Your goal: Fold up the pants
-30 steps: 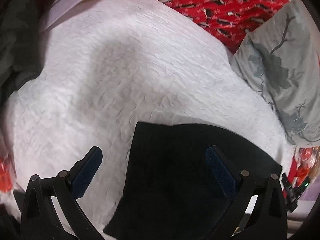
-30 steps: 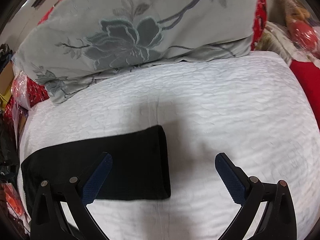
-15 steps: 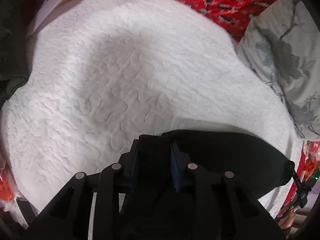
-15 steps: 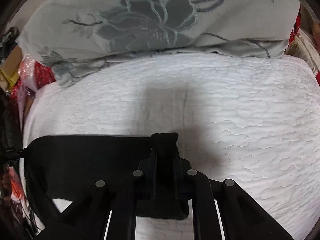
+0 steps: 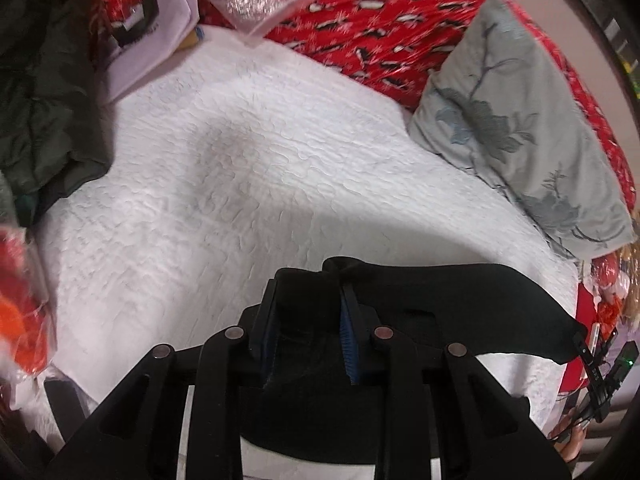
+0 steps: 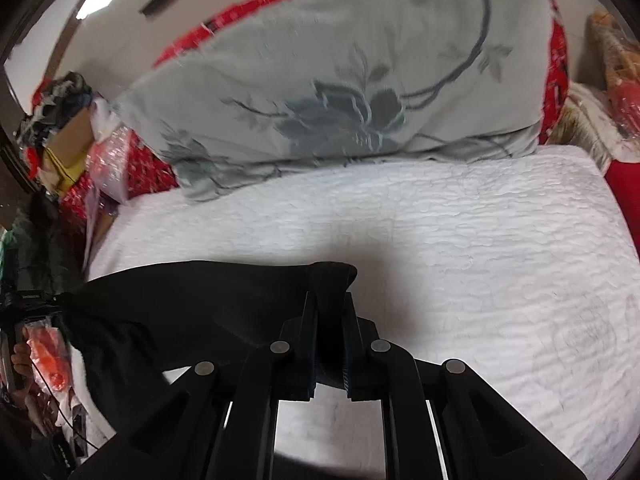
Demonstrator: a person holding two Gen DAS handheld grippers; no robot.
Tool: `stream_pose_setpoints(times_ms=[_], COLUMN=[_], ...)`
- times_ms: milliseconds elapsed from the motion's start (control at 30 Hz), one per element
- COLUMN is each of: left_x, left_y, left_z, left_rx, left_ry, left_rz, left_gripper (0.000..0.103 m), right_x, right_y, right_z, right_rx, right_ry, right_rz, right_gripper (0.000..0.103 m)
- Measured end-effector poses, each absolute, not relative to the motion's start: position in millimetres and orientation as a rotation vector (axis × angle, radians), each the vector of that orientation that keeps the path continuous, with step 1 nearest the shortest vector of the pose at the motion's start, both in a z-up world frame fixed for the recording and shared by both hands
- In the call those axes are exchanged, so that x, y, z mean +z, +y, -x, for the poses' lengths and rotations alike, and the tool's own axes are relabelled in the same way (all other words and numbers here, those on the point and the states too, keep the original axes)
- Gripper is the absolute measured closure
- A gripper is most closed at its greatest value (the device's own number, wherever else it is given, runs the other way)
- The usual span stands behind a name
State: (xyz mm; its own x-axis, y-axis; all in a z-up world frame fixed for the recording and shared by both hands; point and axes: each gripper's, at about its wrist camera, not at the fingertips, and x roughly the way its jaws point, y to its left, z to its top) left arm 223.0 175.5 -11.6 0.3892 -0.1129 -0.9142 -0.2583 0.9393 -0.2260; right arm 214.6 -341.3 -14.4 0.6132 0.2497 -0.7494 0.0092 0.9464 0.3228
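The black pants [image 5: 460, 300] hang stretched between my two grippers above the white quilted bed [image 5: 248, 184]. My left gripper [image 5: 308, 292] is shut on one end of the pants, with cloth bunched between its blue pads. My right gripper [image 6: 330, 296] is shut on the other end of the pants [image 6: 192, 300], and a fold sticks out past its fingertips. The pants are lifted off the bed [image 6: 480, 248] and sag in between. The far end of the cloth meets the other gripper at each view's edge.
A grey flowered pillow [image 6: 340, 92] leans at the head of the bed, also in the left wrist view [image 5: 516, 128]. Red patterned bedding [image 5: 380, 20] lies behind it. Dark clothing [image 5: 36, 100] and papers [image 5: 148, 40] crowd one side.
Both grippers went from open over the flat pants to shut on its two ends. They have since lifted the pants off the bed and pulled back.
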Motion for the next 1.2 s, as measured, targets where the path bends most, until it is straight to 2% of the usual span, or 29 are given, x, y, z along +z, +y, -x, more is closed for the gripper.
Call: stream_pose_setpoints(times_ms=[167, 333, 500, 667, 733, 800, 900, 967, 1000, 1067, 1200], left_x=[-3, -30, -91, -95, -85, -74, -62, -56, -57, -58, -78], left_y=[176, 175, 181, 196, 198, 199, 194, 186, 184, 174, 166], left_z=[-181, -136, -103, -82, -75, -66, -58, -58, -57, -59, -68], left_rx=[0.08, 0.053, 0.075, 0.042, 0.028, 0.011, -0.018, -0.042, -0.045, -0.071, -0.047], left_ry=[1.13, 1.16, 1.303, 1.294, 1.268, 1.241, 1.211, 1.2, 1.199, 1.193, 1.229], left_rz=[0.383, 0.417, 0.454, 0.573, 0.59, 0.603, 0.64, 0.645, 0.65, 0.685, 0.692], left_gripper=[0.079, 0.079, 0.079, 0.077, 0.076, 0.076, 0.075, 0.074, 0.071, 0.051, 0.047], right_x=[0, -8, -52, -72, -68, -60, -46, -42, -42, -45, -61], right_y=[-348, -347, -331, -343, -353, -362, -374, -377, -378, -379, -370], right_z=[-159, -96, -38, -5, 6, 14, 16, 9, 5, -5, -33], right_rx=[0.155, 0.168, 0.146, 0.105, 0.085, 0.076, 0.08, 0.093, 0.103, 0.128, 0.143], right_ry=[0.831, 0.81, 0.919, 0.982, 0.977, 0.96, 0.923, 0.915, 0.916, 0.918, 0.956], right_rz=[-0.344, -0.318, -0.203, -0.273, -0.324, -0.373, -0.483, -0.567, -0.621, -0.742, -0.915], right_gripper=[0.094, 0.094, 0.09, 0.088, 0.083, 0.066, 0.047, 0.039, 0.038, 0.038, 0.032])
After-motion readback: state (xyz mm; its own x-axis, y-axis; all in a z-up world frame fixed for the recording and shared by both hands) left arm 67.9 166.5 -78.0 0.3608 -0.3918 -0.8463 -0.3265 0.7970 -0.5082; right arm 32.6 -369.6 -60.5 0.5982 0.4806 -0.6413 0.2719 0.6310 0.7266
